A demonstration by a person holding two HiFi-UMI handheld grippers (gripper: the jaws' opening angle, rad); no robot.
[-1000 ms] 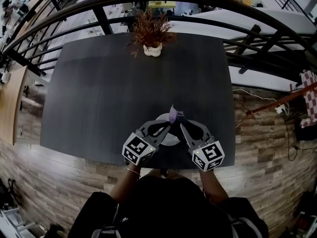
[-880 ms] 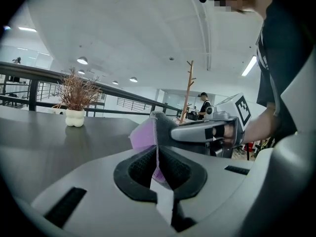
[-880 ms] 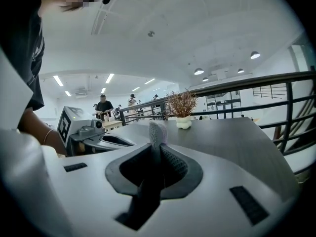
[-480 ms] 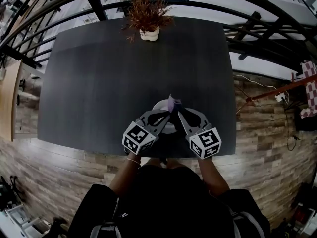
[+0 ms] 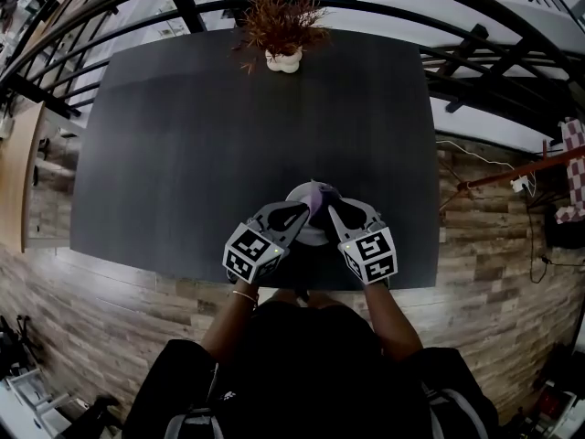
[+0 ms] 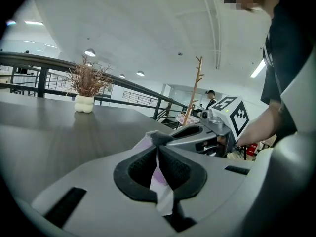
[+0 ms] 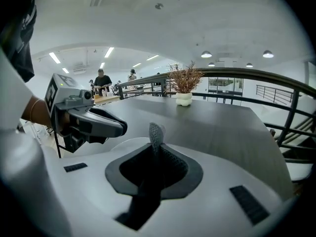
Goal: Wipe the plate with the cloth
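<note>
Shut tight on the pale purple cloth (image 6: 157,177) with the left gripper (image 6: 157,149), a strip of it squeezed flat between both pads. Shut tight on the same cloth with the right gripper (image 7: 155,149) too, a thin fold poking up past the tips. Tips of the two nearly touching, nose to nose, right over the white plate (image 5: 313,236). Bunched in a small heap on the far part of the plate, just past both sets of tips. Plate close to the near edge of the dark table (image 5: 183,154), well apart from the little plant pot (image 5: 283,59) at the far end.

Lower than a second ago. Back then, pulled up into a pointy purple peak above the plate. Now squashed down into a soft lump that touches it. Both grippers down lower as well. Right one tipped more nose-down, with its marker cube closer in to the plate than before. Still pinched shut the whole time, both of them.
</note>
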